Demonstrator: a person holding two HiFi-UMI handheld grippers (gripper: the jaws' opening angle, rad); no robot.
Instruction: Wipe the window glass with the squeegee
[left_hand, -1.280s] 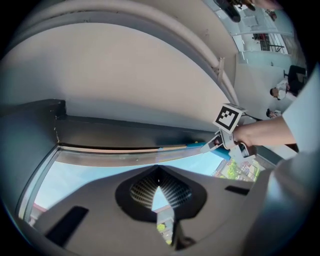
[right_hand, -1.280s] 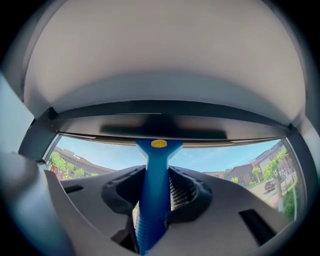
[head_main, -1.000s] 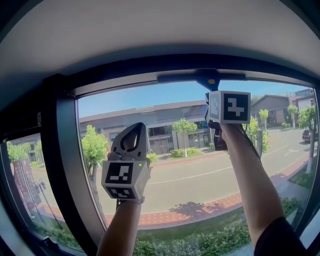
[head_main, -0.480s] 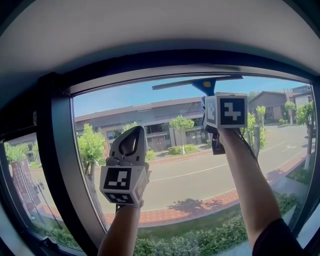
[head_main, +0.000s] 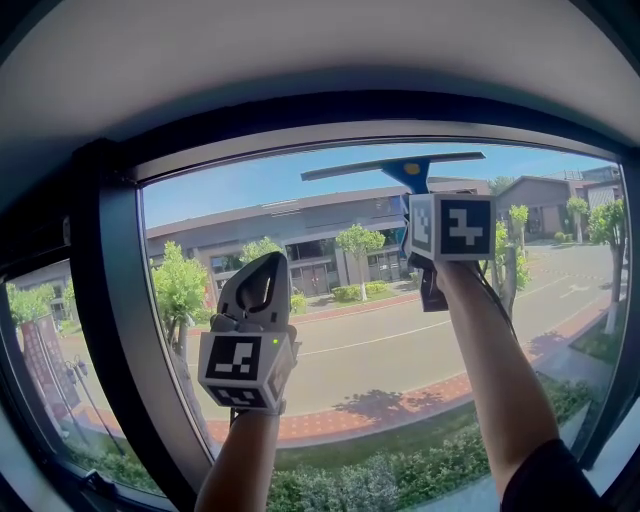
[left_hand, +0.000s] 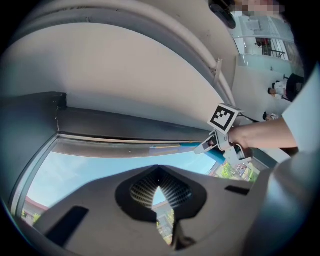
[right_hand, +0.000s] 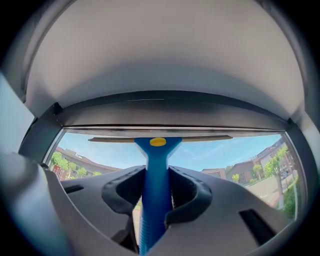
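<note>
**Squeegee w/ blue plastic handle & long thin blade (head_main: 398, 168) up at top edge of big clear window glass (head_main: 340, 330)**

Right grey two-jaw gripper (right_hand: 156, 186) is clamped tight on the blue handle, partway down. That lets the blade stick up past the jaws & lie along the glass. Blade sits just under the dark window frame (head_main: 330, 112), nearer the top right corner, prob. so a pull down cleans from the very top. Left grey gripper (left_hand: 158, 186) has its jaws together w/ nothing in them. It waits lower, by the left edge of the glass, out of the blade's way.

Can't tell if the rubber really touches the glass. Bottom of the handle is hidden behind the right gripper's marker cube (head_main: 455, 226). Bottom edge of the glass is cut off. No water or soap shows.
</note>
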